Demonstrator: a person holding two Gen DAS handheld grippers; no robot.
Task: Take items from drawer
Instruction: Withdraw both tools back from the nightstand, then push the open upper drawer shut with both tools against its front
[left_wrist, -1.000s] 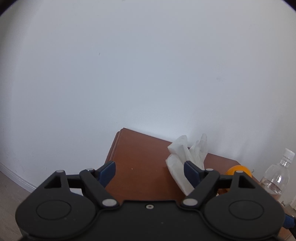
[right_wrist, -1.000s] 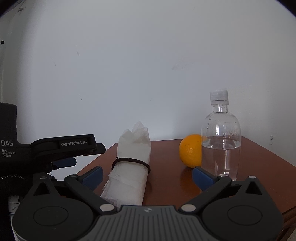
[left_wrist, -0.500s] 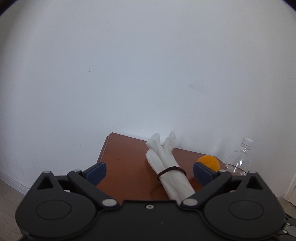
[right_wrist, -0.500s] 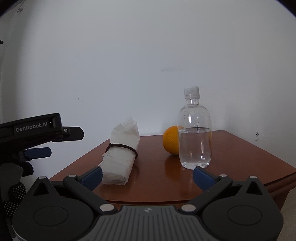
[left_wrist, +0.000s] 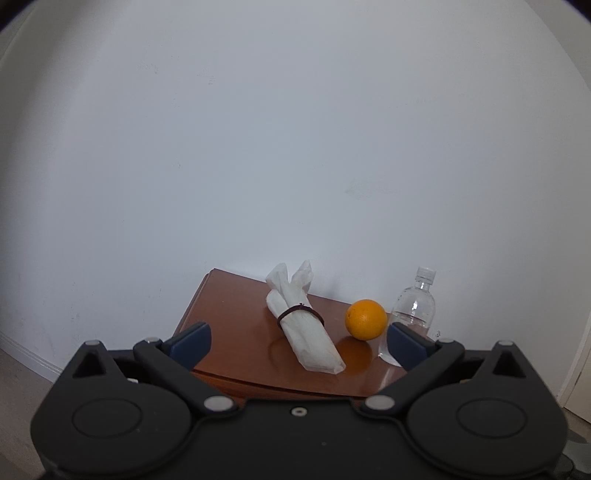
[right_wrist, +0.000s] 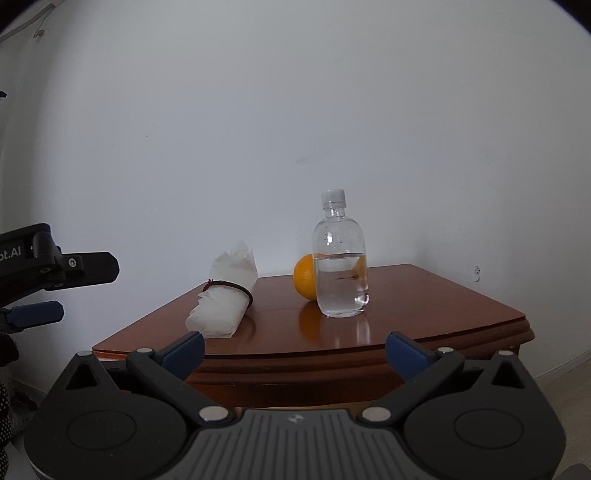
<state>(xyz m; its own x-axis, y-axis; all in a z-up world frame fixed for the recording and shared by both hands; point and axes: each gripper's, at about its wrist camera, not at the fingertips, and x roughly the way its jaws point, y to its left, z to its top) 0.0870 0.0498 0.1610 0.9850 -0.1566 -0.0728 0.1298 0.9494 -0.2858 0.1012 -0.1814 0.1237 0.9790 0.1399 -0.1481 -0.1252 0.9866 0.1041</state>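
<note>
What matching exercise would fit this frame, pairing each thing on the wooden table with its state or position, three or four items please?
Column one:
1. napkin roll
2. orange
3. water bottle
4. left gripper

Column two:
A. upright, cap on, partly filled
B. open, holding nothing, short of the table
C. lying on its side, bound by a dark band
D. round, resting between the other two items in the left wrist view

Pairs: 1-C, 2-D, 3-A, 4-B
</note>
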